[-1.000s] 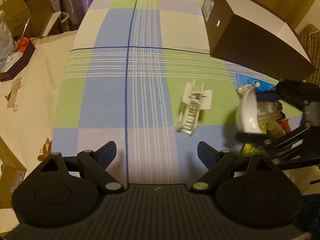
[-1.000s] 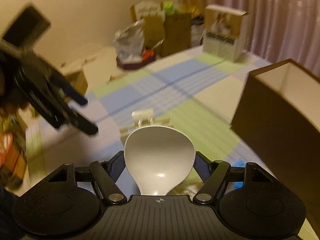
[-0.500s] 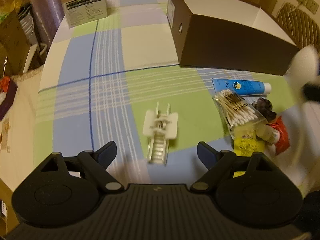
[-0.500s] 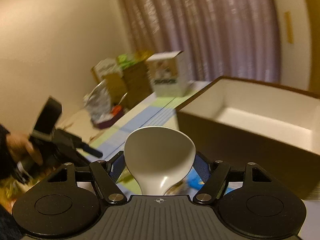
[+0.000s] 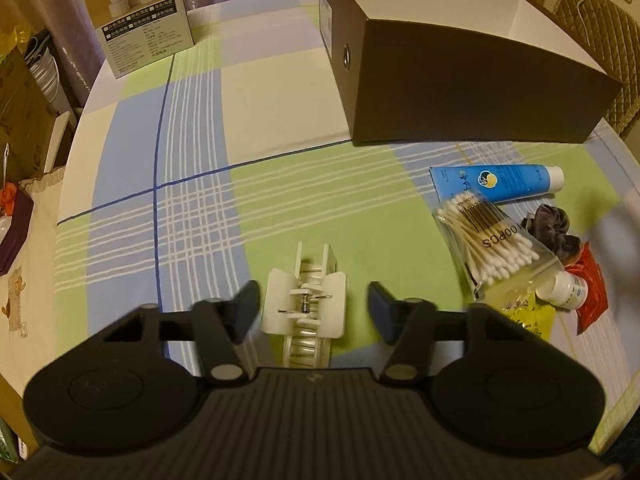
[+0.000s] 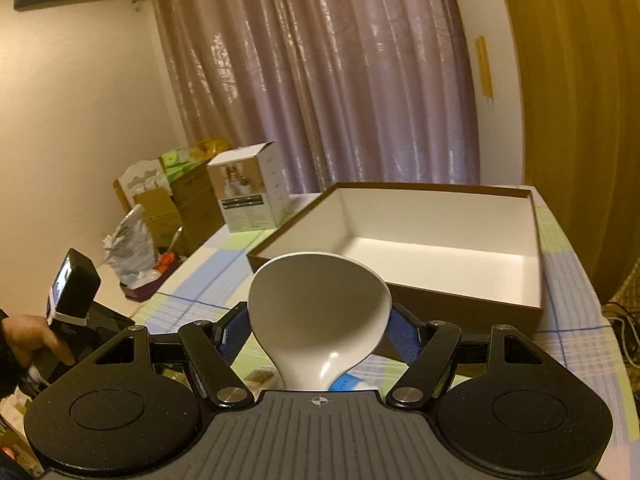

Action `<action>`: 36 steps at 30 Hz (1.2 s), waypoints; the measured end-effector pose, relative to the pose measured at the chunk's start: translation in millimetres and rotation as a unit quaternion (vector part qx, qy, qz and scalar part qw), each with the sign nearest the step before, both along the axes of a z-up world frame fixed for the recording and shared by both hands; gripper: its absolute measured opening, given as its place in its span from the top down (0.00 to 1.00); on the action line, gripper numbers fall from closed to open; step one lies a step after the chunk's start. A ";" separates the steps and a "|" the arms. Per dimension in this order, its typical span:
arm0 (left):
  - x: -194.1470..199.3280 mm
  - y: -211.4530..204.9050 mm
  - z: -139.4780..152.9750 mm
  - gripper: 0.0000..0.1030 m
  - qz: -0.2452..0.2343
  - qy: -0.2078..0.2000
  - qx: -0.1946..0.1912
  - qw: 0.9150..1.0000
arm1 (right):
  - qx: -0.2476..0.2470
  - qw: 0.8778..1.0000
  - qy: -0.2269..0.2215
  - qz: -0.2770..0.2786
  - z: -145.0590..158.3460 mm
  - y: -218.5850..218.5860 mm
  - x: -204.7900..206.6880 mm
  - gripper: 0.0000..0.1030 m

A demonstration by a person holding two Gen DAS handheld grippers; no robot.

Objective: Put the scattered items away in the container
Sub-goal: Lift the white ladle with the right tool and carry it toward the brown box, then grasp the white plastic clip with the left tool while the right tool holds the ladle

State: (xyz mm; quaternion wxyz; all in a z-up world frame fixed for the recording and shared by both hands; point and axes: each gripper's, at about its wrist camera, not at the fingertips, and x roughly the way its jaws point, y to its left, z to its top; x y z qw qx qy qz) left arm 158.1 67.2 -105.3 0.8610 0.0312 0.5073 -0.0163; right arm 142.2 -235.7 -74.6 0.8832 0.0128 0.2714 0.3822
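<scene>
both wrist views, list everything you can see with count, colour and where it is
box: 1, brown outside, white inside, far side of the table, nothing visible in it
hair claw clip: 1, white, on the cloth between the left tongs' fingers
ladle: 1, white, held in the right tongs
tube: 1, blue, lying in front of the box
cotton swab bag: 1, clear, beside the tube
scrunchie: 1, dark, right of the swabs
small bottle: 1, white, by a red packet
yellow packet: 1, under the swab bag
product carton: 1, printed, far left corner of the table
tablecloth: 1, blue, green and cream check
left tongs: 1, black, have just been closing around the clip, gaps still show
right tongs: 1, black, blue pads
hand: 1, holding the left tongs
</scene>
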 end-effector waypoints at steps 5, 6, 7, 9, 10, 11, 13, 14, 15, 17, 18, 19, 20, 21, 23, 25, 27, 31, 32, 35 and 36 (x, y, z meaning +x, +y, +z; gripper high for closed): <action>0.3 -5.8 0.5 0.65 -0.005 0.007 0.026 1.000 | 0.002 1.000 -0.004 -0.004 0.3 -10.1 4.2 0.27; -0.7 -7.0 1.6 0.65 -0.007 0.005 0.030 1.000 | 0.003 1.000 -0.005 -0.004 0.3 -11.3 5.5 0.27; -1.1 -8.0 3.7 0.65 -0.008 0.003 0.033 0.999 | 0.003 1.000 -0.005 -0.005 -0.3 -12.6 7.2 0.27; -2.3 -9.4 9.5 0.65 -0.009 -0.004 0.036 0.999 | 0.004 1.000 -0.005 -0.005 -1.2 -14.1 10.5 0.27; -2.6 -10.3 13.3 0.65 -0.009 -0.008 0.038 0.999 | 0.005 1.000 -0.004 -0.006 -1.6 -13.8 11.1 0.27; -2.8 -11.4 17.3 0.65 -0.009 -0.013 0.040 0.999 | 0.006 1.000 -0.003 -0.005 -1.9 -14.3 12.5 0.27; -3.1 -13.0 26.5 0.65 -0.008 -0.023 0.042 0.999 | 0.008 1.000 -0.003 -0.005 -2.4 -14.7 15.4 0.27; -3.1 -13.7 31.3 0.65 -0.007 -0.028 0.043 0.999 | 0.009 1.000 -0.003 -0.005 -1.8 -15.2 16.8 0.27; -3.3 -14.6 36.9 0.65 -0.007 -0.034 0.043 0.998 | 0.012 1.000 -0.003 -0.004 -0.9 -16.0 18.7 0.27; -4.1 -17.2 49.8 0.65 -0.008 -0.049 0.043 0.998 | 0.015 1.000 -0.007 -0.004 1.0 -17.8 22.4 0.27; -4.3 -18.7 56.3 0.65 -0.010 -0.057 0.042 0.997 | 0.015 1.000 -0.009 -0.004 2.8 -18.8 24.6 0.27; -3.8 -20.1 63.6 0.65 -0.012 -0.066 0.040 0.997 | 0.016 1.000 -0.013 -0.004 4.8 -19.7 26.8 0.27; -2.9 -21.8 70.9 0.65 -0.015 -0.076 0.039 0.996 | 0.018 1.000 -0.016 -0.005 6.8 -20.5 28.7 0.27; -1.6 -24.5 78.9 0.65 -0.017 -0.086 0.038 0.995 | 0.020 1.000 -0.019 -0.005 9.3 -21.8 31.6 0.27; 1.6 -29.9 92.5 0.65 -0.024 -0.104 0.034 0.994 | 0.024 0.999 -0.025 -0.006 14.4 -24.6 37.2 0.27; 8.1 -35.3 105.7 0.65 -0.033 -0.121 0.029 0.992 | 0.027 0.999 -0.033 -0.006 20.4 -27.1 43.6 0.27; 16.1 -42.4 117.7 0.65 -0.042 -0.136 0.025 0.989 | 0.030 0.999 -0.041 -0.006 26.8 -29.5 50.9 0.27; 36.2 -54.6 139.0 0.65 -0.061 -0.163 0.017 0.985 | 0.032 0.998 -0.063 -0.005 42.2 -32.4 68.5 0.27; 41.9 -57.6 143.6 0.65 -0.065 -0.168 0.015 0.984 | 0.034 0.997 -0.068 -0.006 45.6 -32.4 73.0 0.27; 59.4 -69.4 158.2 0.65 -0.083 -0.187 0.014 0.979 | 0.038 0.995 -0.088 -0.008 58.1 -32.9 89.9 0.27; 65.8 -73.5 162.6 0.65 -0.089 -0.194 0.014 0.977 | 0.038 0.995 -0.096 -0.008 61.9 -32.6 95.9 0.27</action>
